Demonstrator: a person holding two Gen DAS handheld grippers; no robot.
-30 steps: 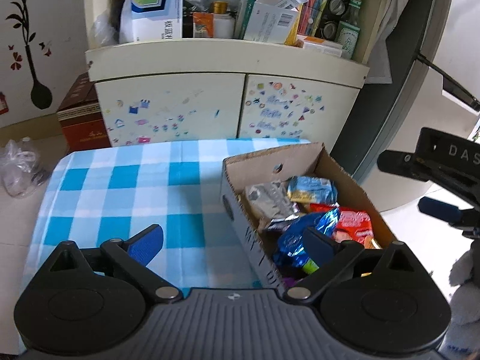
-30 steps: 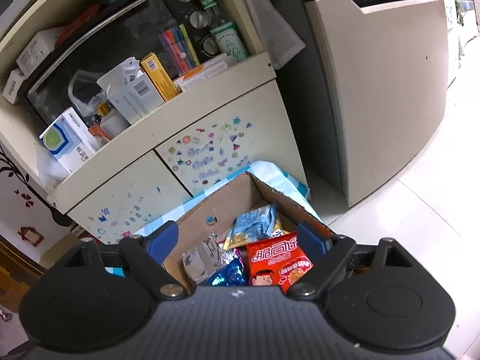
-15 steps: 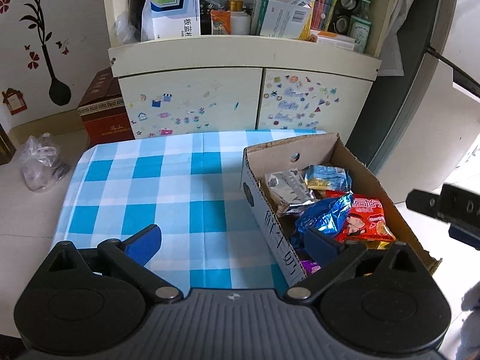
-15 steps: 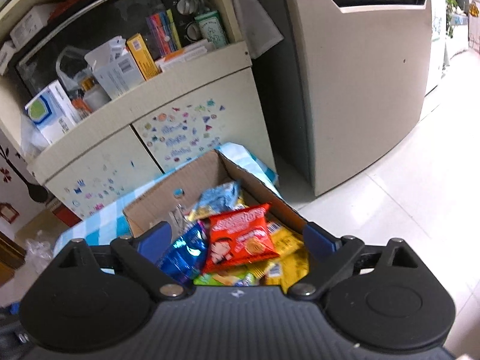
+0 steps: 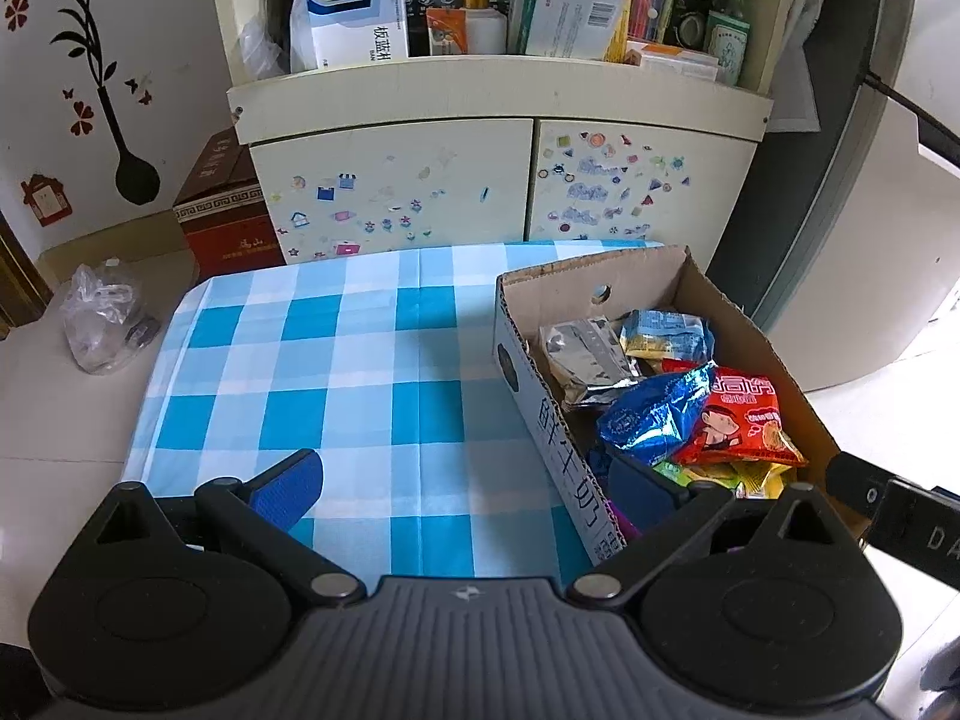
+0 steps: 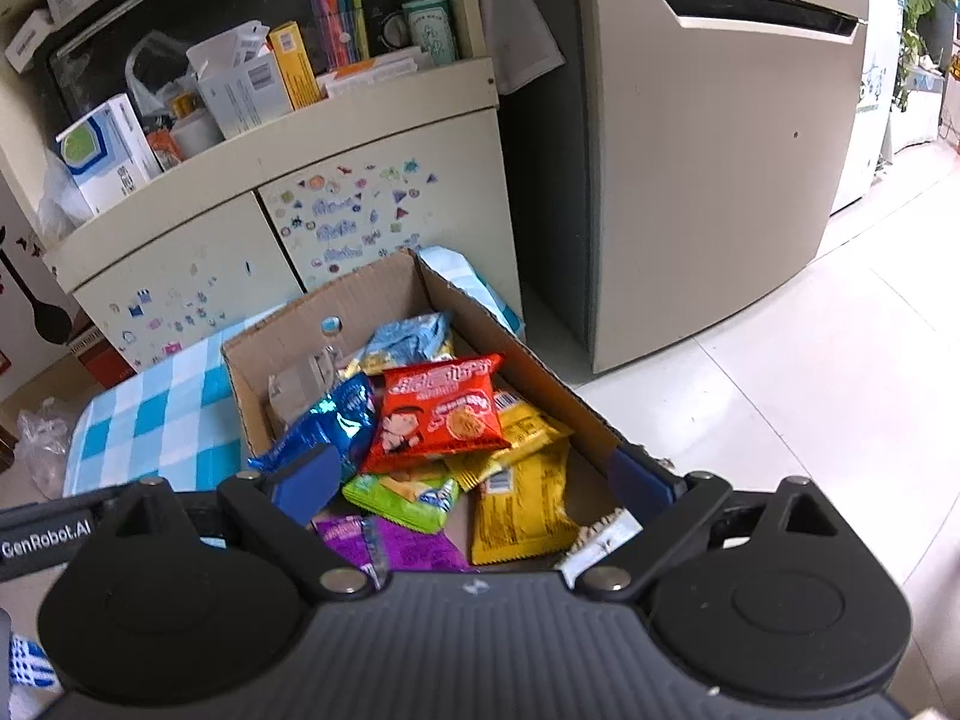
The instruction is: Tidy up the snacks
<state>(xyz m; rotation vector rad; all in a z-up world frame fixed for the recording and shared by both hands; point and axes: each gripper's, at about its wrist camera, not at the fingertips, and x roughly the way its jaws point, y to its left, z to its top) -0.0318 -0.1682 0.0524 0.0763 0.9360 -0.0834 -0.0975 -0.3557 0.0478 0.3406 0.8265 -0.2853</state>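
The box [image 5: 543, 414] is an open cardboard carton. It sits on the right part of a table covered with a blue-and-white checked cloth [image 5: 336, 372]. All visible snacks lie inside the box; the cloth to its left carries none.

Box contents, right wrist view:
- A red packet [image 6: 441, 414] lies on top, near the middle.
- A blue foil packet [image 6: 336, 423] lies just left of the red packet, touching it.
- A silver packet [image 6: 300, 384] and a light-blue packet [image 6: 408, 342] lie toward the far wall.
- A yellow packet [image 6: 525, 498] lies under the near edge of the red packet.
- A green packet [image 6: 408, 495] and a purple packet [image 6: 390, 543] lie at the near end.

Left gripper [image 5: 474, 489]: its jaws stand wide apart with nothing pressed between the pads. The left finger is above the cloth. The right finger is above the near end of the box, so the box's left wall passes between the 2 fingers.

Right gripper [image 6: 474, 480]: its jaws have just been opening and now stand wide. It hangs over the near end of the box, pointing down into it. The green, purple and yellow packets lie in the span between its fingers, but neither pad presses on any packet. Part of it shows at the right edge of the left wrist view.

A cream cabinet [image 5: 498, 180] with stickers on its 2 doors stands behind the table. A fridge [image 6: 708, 180] stands to the right of the cabinet.
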